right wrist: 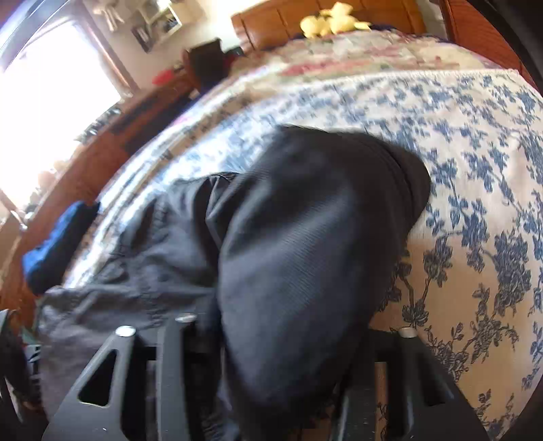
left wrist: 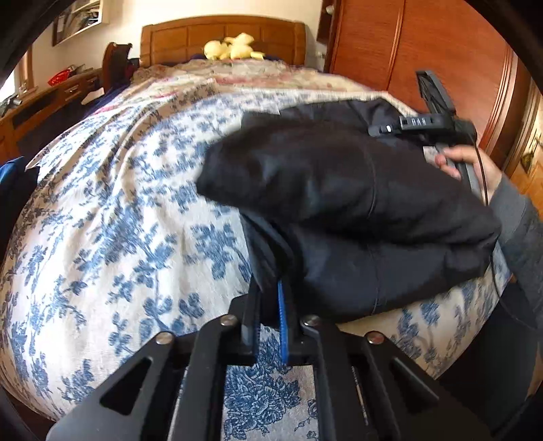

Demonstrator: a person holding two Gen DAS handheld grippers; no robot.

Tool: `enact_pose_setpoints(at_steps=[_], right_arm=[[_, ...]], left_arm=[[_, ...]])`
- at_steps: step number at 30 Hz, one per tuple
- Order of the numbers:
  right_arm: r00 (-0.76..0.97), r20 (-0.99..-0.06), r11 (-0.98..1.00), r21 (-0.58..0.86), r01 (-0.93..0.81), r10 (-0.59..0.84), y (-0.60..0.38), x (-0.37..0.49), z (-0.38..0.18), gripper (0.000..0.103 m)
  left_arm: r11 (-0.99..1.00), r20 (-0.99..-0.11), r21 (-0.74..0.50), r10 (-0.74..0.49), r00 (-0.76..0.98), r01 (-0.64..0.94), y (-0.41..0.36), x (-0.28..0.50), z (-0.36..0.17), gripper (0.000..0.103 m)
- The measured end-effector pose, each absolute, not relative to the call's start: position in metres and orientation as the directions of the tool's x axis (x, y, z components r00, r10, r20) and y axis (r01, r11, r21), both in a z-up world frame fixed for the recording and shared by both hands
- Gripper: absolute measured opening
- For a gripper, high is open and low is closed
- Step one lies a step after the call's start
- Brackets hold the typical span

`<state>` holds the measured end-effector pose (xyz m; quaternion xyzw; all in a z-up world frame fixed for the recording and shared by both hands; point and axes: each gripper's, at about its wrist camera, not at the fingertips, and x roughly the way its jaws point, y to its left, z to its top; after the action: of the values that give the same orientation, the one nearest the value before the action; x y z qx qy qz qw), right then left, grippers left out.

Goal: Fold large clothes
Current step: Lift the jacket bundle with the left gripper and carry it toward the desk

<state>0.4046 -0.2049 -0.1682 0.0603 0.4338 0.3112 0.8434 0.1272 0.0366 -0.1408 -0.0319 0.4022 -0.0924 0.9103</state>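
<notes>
We see the bed (left wrist: 112,210) from both wrists, looking low along its length toward the far headboard (left wrist: 224,37). Our left view sits near the foot, with the black garment (left wrist: 339,203) close on its right. Our right view is tilted and nearer, the garment filling its centre. Both share the yellow plush toy (right wrist: 331,20) and floral bedspread (right wrist: 475,169).

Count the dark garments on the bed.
1: a black jacket lies bunched on the floral bedspread, pinched by the left gripper and draped over the right gripper. Its folds may hide more.
</notes>
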Motion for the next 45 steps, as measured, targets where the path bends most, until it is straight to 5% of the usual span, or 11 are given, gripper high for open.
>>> enact_pose_setpoints(at_steps=[11, 24, 45], right_arm=[[0.568, -0.607, 0.805, 0.223, -0.550, 0.556, -0.176, 0.348, -0.102, 0.027], [0.607, -0.623, 0.817, 0.092, -0.570, 0.494, -0.050, 0.331, -0.061, 0.027], [0.414, -0.560, 0.528, 0.050, -0.848, 0.718, 0.357, 0.299, 0.039, 0.027]], left_arm=[[0.972, -0.613, -0.170, -0.231, 0.755, 0.159, 0.066, 0.115, -0.098, 0.004], [0.991, -0.534, -0.109, -0.126, 0.836, 0.080, 0.172, 0.092, -0.055, 0.004], [0.904, -0.477, 0.093, 0.408, 0.778, -0.417, 0.458, 0.004, 0.030, 0.004]])
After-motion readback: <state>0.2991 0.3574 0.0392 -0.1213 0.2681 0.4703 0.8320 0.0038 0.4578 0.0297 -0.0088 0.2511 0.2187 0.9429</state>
